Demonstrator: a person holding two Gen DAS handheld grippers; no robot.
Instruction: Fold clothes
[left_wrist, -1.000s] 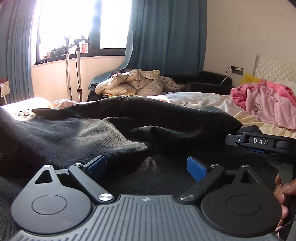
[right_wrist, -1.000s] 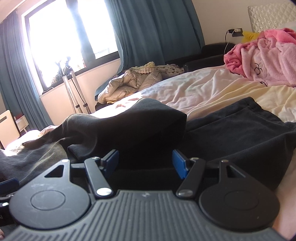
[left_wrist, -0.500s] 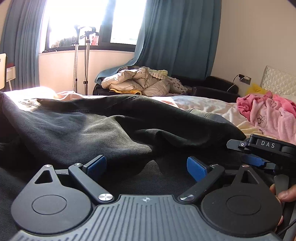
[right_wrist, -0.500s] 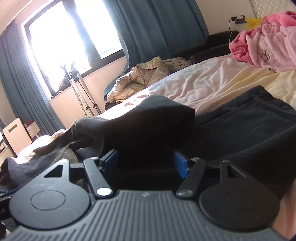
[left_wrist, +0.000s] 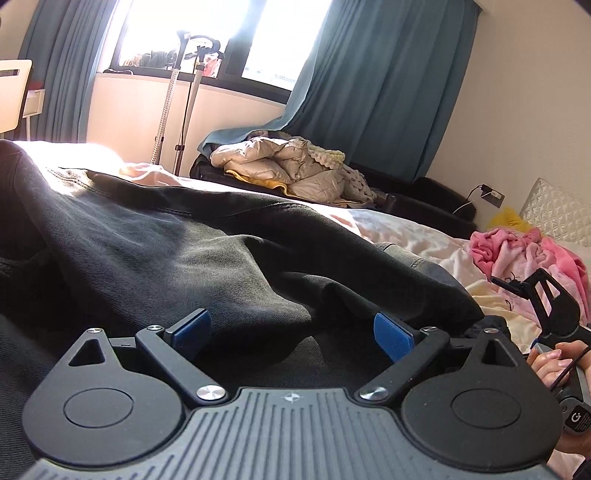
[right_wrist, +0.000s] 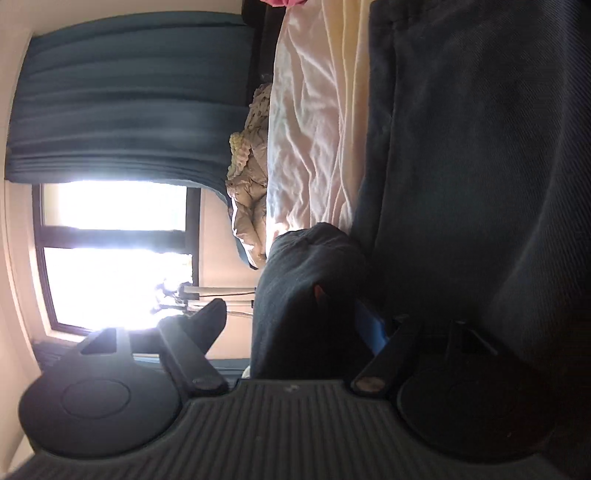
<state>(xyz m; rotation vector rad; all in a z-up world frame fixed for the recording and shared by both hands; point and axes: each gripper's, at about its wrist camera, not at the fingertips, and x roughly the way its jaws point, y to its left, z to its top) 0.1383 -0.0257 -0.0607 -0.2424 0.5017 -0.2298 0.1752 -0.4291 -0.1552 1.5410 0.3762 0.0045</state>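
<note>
the dark trousers lay spread over the pale sheet of the bed, filling most of the left wrist view, with a thick fold humped up towards the right. the left gripper hovered low over that cloth with its blue pads standing wide apart; the fabric ran beneath and between them, but neither pad pressed on it, so it held nothing. it looked placed there to be ready to pin or catch the layer once the other side was let go

the right gripper was rolled onto its side, so the room stood on end in its view. its jaws were opening, and a bunched fold of the trousers sat between them, close against the blue pad but not pinched; the other finger stood clear against the bright window. the roll seemed to come from carrying a fold over and laying it down, and the release would leave that fold resting on the flat stretch of the garment beside it. in the left wrist view a hand showed at the right edge, gripping the handle of that tool

a pink garment lay heaped further up the bed, well apart from the trousers, and a beige quilted jacket sat on the dark sofa below the teal curtain. neither was part of this fold
</note>
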